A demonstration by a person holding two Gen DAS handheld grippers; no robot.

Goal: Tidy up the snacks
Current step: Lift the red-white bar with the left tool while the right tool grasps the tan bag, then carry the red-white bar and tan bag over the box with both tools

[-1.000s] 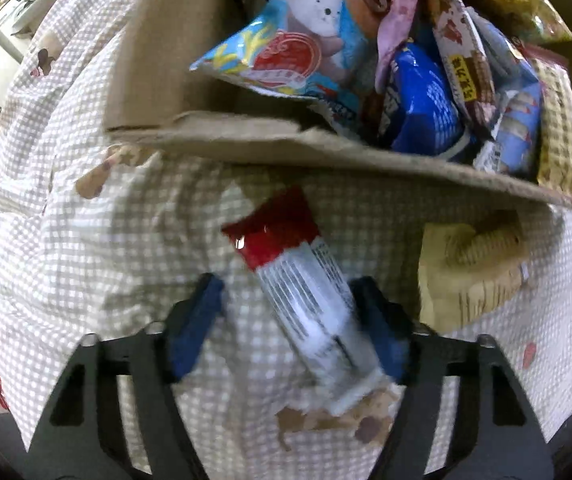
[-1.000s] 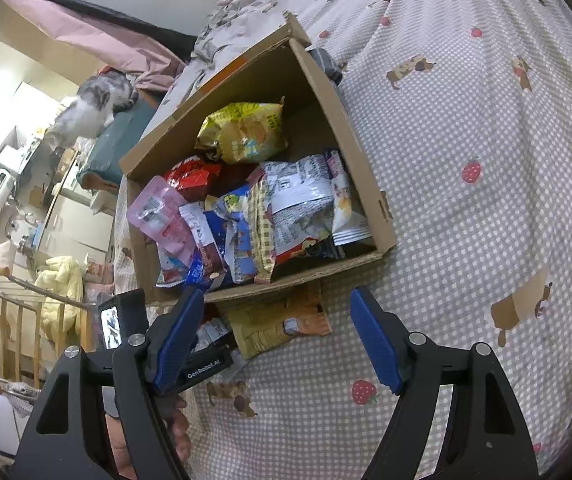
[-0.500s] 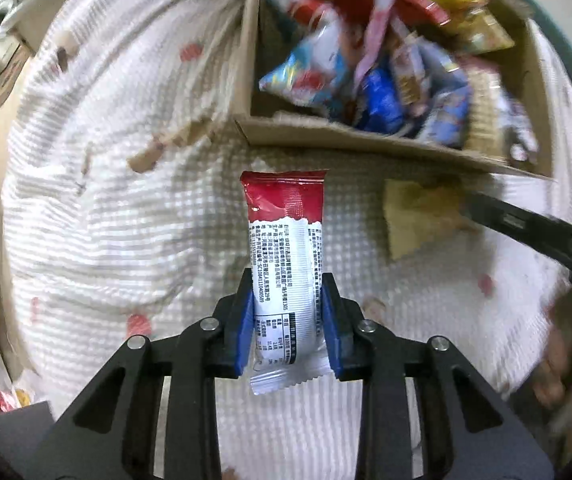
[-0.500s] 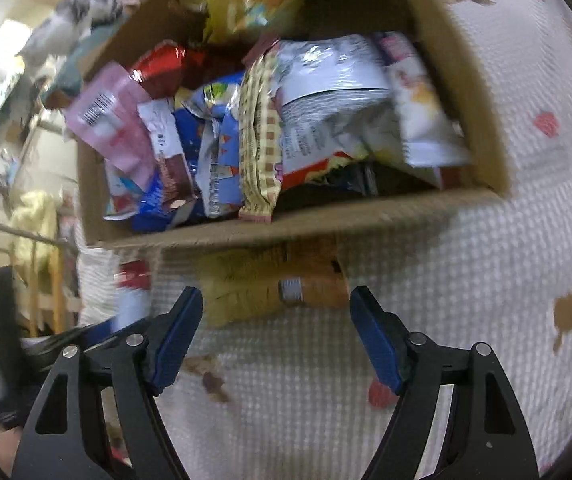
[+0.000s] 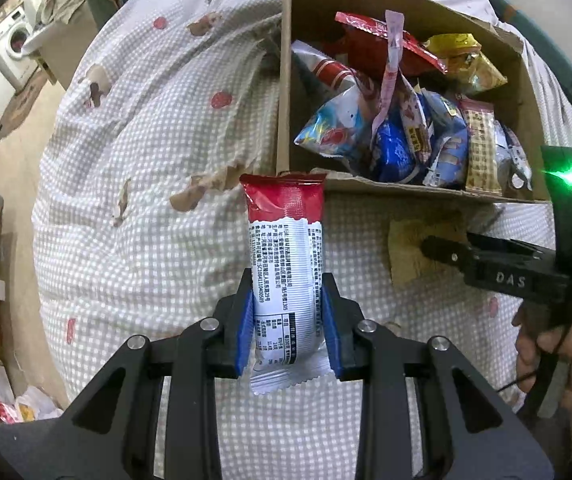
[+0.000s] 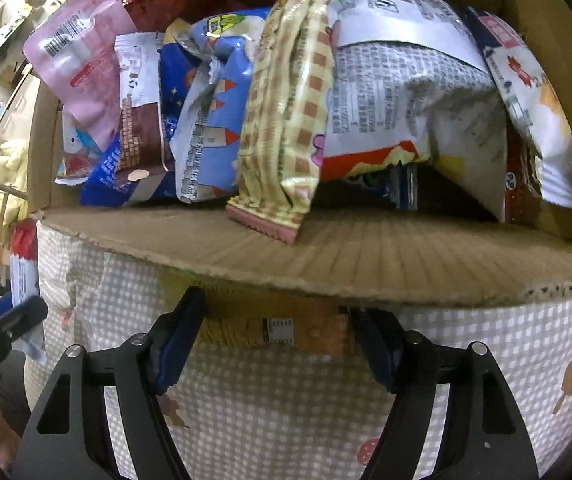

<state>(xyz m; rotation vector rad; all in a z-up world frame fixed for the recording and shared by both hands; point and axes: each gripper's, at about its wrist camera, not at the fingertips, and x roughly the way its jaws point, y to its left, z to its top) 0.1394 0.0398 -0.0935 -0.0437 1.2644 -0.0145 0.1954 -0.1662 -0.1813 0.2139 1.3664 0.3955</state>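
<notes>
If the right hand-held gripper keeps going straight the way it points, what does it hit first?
Most likely the yellow-orange snack packet lying between its closing fingers on the checked cloth, just under the cardboard box flap. Depth is hard to judge.

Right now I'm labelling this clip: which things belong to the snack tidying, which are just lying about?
Job: red-and-white snack bar, shut in left gripper; tan snack packet between closing right gripper; cardboard box.
Lying about: washing machine; checked bedcover.
</notes>
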